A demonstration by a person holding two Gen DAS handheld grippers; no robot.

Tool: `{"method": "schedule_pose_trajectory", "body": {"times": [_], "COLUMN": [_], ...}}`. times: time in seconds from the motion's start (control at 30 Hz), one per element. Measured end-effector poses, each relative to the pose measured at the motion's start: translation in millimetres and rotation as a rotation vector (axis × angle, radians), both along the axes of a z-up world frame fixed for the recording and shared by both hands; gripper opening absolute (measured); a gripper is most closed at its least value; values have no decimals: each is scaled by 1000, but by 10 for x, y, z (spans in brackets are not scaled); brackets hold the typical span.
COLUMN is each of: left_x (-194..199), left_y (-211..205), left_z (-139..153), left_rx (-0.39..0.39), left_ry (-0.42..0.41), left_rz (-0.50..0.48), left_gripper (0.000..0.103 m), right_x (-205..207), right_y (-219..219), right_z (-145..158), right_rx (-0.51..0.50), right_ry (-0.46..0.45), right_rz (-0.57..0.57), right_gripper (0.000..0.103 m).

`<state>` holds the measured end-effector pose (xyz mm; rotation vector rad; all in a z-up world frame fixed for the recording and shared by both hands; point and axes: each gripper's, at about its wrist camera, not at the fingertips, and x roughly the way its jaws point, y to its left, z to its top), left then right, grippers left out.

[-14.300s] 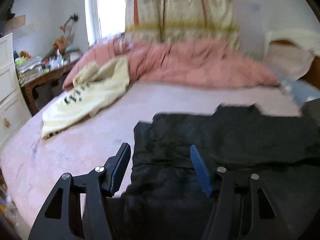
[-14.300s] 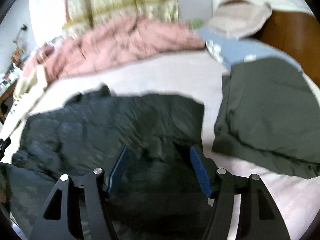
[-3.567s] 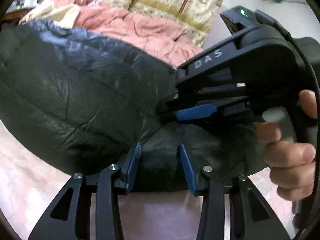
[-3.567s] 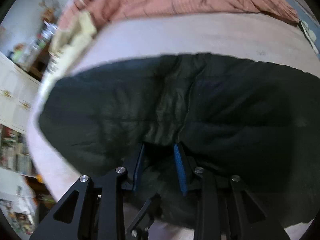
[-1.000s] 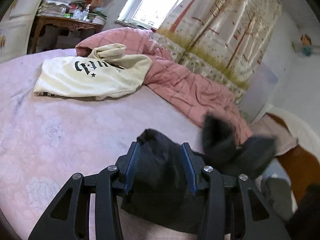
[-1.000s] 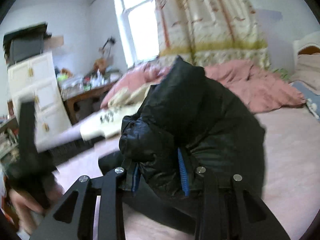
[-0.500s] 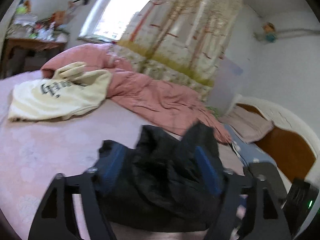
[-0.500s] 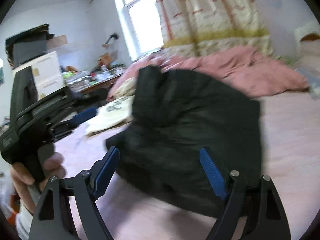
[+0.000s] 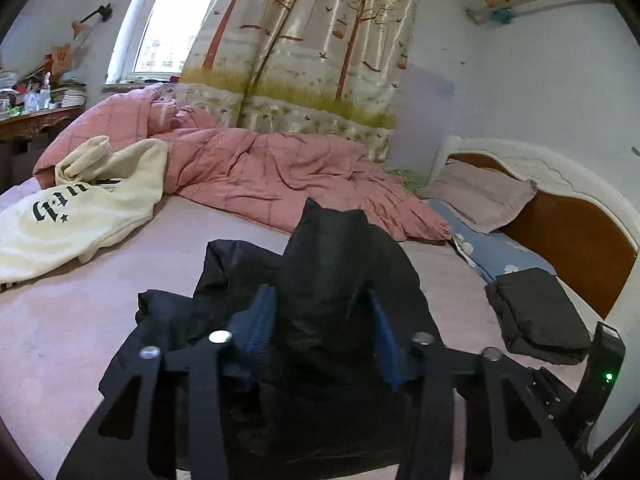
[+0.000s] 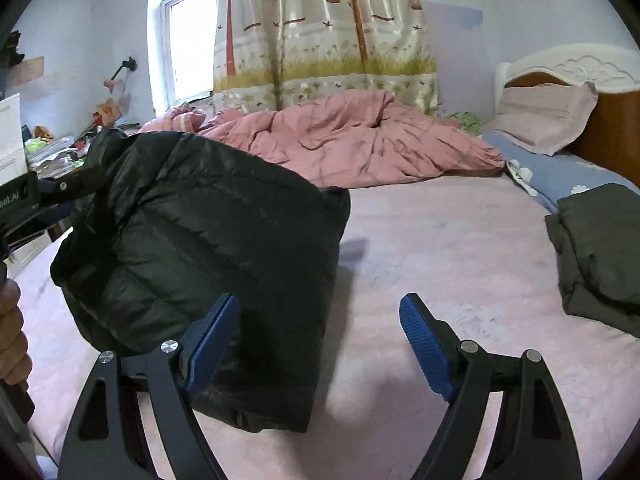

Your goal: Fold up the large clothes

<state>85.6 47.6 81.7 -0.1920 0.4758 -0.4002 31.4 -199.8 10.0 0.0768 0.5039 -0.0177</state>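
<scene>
The left claw (image 9: 322,330) is closing on a bunched fold of the black puffer jacket (image 10: 208,248), its blue ribbed pads (image 9: 260,320) pressing into the fabric from both sides, and in the right wrist view it is holding that corner raised at the jacket's upper left. A person's hand (image 10: 10,332) is gripping the left tool's handle at the frame's left edge. The right claw (image 10: 320,344) is standing spread wide; its left pad is lying just against the jacket's lower edge, its right pad is hanging over bare sheet, and nothing is being pinched between them.

The jacket is sitting in a bulky, roughly folded bundle on the pink bed sheet (image 10: 440,248), glossy and quilted in horizontal channels, with a crinkled sheen. Beyond the jacket, a rumpled pink checked quilt (image 9: 272,168) is lying in soft ridges along the far side of the bed. To the jacket's far left, a cream fleece top (image 9: 80,208) with dark lettering is sprawling flat. To the jacket's right, a matte dark grey garment (image 10: 600,252) is lying folded in a neat block, near a wooden headboard (image 9: 568,240) with a white carved rim.
</scene>
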Motion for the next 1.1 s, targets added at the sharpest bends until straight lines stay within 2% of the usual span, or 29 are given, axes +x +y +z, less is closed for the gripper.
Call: {"method": "schedule_pose_trajectory", "body": {"times": [0.03,0.07,0.2,0.33,0.4,0.5,0.57,0.63,0.67,0.7,0.77,0.83,1.0,1.1], "left_x": [4,-3,-162,-158,-61,164,282,343,379,445,542,576,541,434], "left_y": [-7,-3,115,319,383,486,511,503,489,491,513,508,394,520], "left_z": [-6,-2,147,183,53,-284,-500,-668,-746,-850,-1009,-1053,-1084,-964], "left_rx": [11,16,23,51,98,100,120,162,168,161,120,113,190,129], "left_ry": [11,19,-18,22,94,224,279,304,315,335,390,399,380,340], "left_rz": [1,-15,-8,124,193,251,271,267,248,225,208,203,207,224], "left_gripper": [16,13,8,8,8,11,13,15,19,24,25,25,25,31], "right_x": [2,0,-44,-33,0,45,72,121,148,181,249,285,326,265], "right_y": [16,32,169,306,368,489,544,558,542,529,483,449,389,362], "right_z": [6,10,17,28,17,-40,-94,-150,-175,-201,-281,-332,-428,-378], "right_rx": [-9,-13,-14,-47,-45,-71,-101,-106,-95,-78,-31,1,26,28], "right_ry": [-6,-15,-51,-64,-54,-25,-15,4,16,32,75,97,139,123], "right_rz": [1,6,51,64,75,89,86,83,81,78,80,84,94,95], "right_gripper": [84,84,84,84,84,84,84,84,84,84,85,85,86,86]}}
